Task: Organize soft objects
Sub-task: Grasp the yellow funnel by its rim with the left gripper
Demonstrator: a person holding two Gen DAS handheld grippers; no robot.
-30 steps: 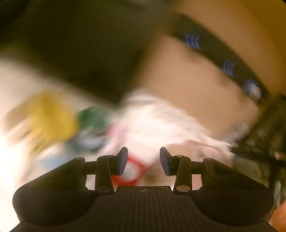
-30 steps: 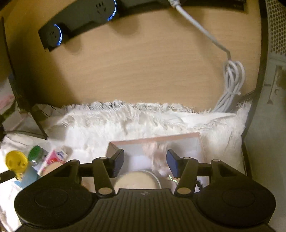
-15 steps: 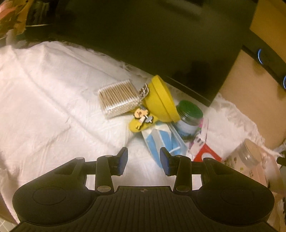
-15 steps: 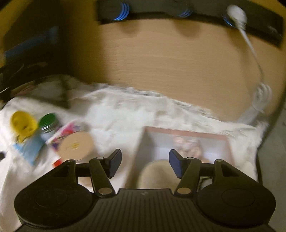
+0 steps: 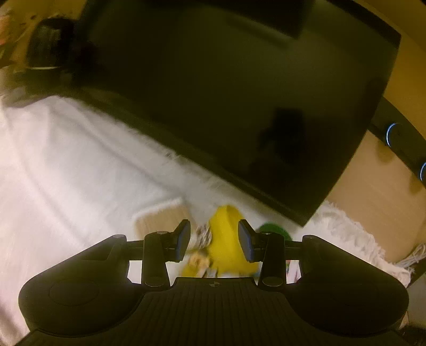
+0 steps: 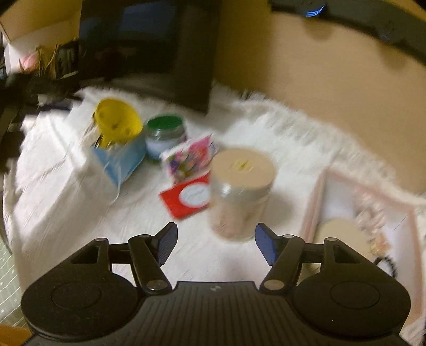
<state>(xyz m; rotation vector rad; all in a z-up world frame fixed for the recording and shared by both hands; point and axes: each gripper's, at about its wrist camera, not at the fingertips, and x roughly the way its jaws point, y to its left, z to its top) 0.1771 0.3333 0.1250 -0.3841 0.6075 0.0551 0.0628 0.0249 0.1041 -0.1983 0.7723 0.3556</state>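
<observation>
My left gripper (image 5: 214, 244) is open, with a yellow cup-shaped object (image 5: 226, 239) and its small charm (image 5: 202, 235) between and just beyond the fingers; the view is blurred. A box of cotton swabs (image 5: 162, 221) lies to its left. My right gripper (image 6: 215, 246) is open and empty above the white fluffy cloth (image 6: 66, 191). Ahead of it stand a clear jar with a tan lid (image 6: 239, 191), a red packet (image 6: 189, 199), a colourful sachet (image 6: 189, 157), a green-lidded jar (image 6: 166, 135), a blue pack (image 6: 119, 159) and the yellow object (image 6: 117, 122).
A large dark monitor (image 5: 239, 93) stands close behind the objects. A pink tray (image 6: 314, 202) with a round beige item (image 6: 338, 234) sits at the right. A black power strip (image 6: 372, 21) lies on the wooden desk (image 6: 306, 79) behind.
My left gripper has moved forward and down onto the yellow object. My right gripper has swung left from the pink tray toward the tan-lidded jar and opened wider.
</observation>
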